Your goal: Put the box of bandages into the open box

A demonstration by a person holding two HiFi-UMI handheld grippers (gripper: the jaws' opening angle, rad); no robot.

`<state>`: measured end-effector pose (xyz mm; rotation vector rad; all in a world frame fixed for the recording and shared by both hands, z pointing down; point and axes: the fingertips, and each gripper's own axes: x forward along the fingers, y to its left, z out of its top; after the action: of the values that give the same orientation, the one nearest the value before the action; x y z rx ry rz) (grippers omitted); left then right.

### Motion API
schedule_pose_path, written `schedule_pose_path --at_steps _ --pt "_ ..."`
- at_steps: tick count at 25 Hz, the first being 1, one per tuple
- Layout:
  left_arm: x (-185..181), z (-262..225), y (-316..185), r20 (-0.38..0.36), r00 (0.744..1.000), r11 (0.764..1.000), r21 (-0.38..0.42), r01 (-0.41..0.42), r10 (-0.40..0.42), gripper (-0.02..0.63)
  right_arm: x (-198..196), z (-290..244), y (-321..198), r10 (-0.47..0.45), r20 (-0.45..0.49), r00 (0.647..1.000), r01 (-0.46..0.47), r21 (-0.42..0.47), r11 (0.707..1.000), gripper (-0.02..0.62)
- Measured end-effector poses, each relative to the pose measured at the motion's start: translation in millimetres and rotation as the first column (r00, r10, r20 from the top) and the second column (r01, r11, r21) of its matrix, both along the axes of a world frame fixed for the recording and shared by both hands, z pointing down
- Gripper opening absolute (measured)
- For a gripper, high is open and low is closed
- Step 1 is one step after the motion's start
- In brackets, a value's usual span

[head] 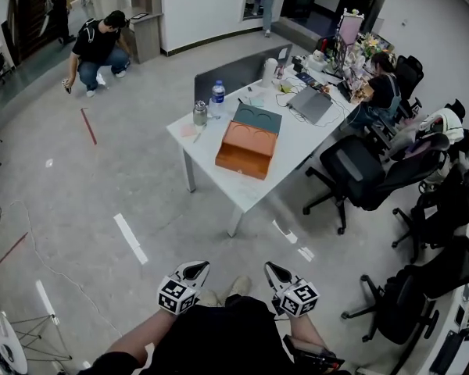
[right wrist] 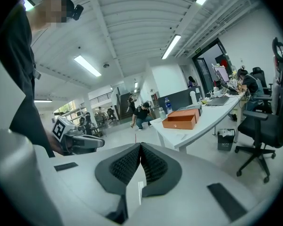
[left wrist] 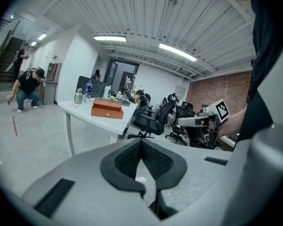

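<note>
In the head view, the person is standing well apart from the desk (head: pixel 291 145), which is lying toward the upper middle of the frame. The left claw (head: pixel 194 269) and right claw (head: pixel 275 271) are hanging side by side at the bottom centre. Both are pointing up the frame toward the desk, and neither is clearly nearer to it. An orange box (head: pixel 245 151) is sitting open on the desk's near half. Its teal-lined lid is folded back toward the upper right, and its long front face is turning toward the lower left. A box of bandages cannot be picked out here. A bottle (head: pixel 217 98) is standing at the far corner, its label too small to read.

In the left gripper view, the left claw (left wrist: pixel 141 142) is closing fully, pads touching, with nothing between them. The orange box (left wrist: pixel 106 109) is showing left of centre, far ahead.

In the right gripper view, the right claw (right wrist: pixel 141 146) is likewise pressing shut on nothing. The orange box (right wrist: pixel 181 119) is lying ahead and to the right.

No writing is readable apart from the square markers on the cubes.
</note>
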<state>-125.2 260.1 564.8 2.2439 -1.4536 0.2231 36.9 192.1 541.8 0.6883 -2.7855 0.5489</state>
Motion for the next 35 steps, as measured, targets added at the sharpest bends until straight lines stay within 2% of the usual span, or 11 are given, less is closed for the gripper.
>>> schedule_pose_path --at_steps 9,20,28,35 --pt "2.9 -1.0 -33.3 0.006 1.000 1.000 0.004 0.012 -0.012 0.008 6.0 6.1 -23.5 -0.005 0.019 1.000 0.005 -0.014 1.000 0.026" --pt "23.4 -7.1 -116.9 0.039 0.999 0.999 -0.006 0.032 -0.032 0.008 8.4 0.5 -117.2 -0.091 0.025 0.996 0.091 0.002 0.996 0.026" --pt "44.0 -10.4 -184.3 0.089 0.996 0.999 -0.019 0.028 -0.026 0.008 25.1 0.2 -190.5 -0.120 0.047 0.992 0.119 0.025 0.993 0.026" --pt "39.9 -16.2 -226.1 0.129 0.989 0.997 -0.021 0.071 -0.068 0.008 33.8 7.0 -226.2 -0.151 0.067 0.986 0.151 0.008 0.989 0.026"
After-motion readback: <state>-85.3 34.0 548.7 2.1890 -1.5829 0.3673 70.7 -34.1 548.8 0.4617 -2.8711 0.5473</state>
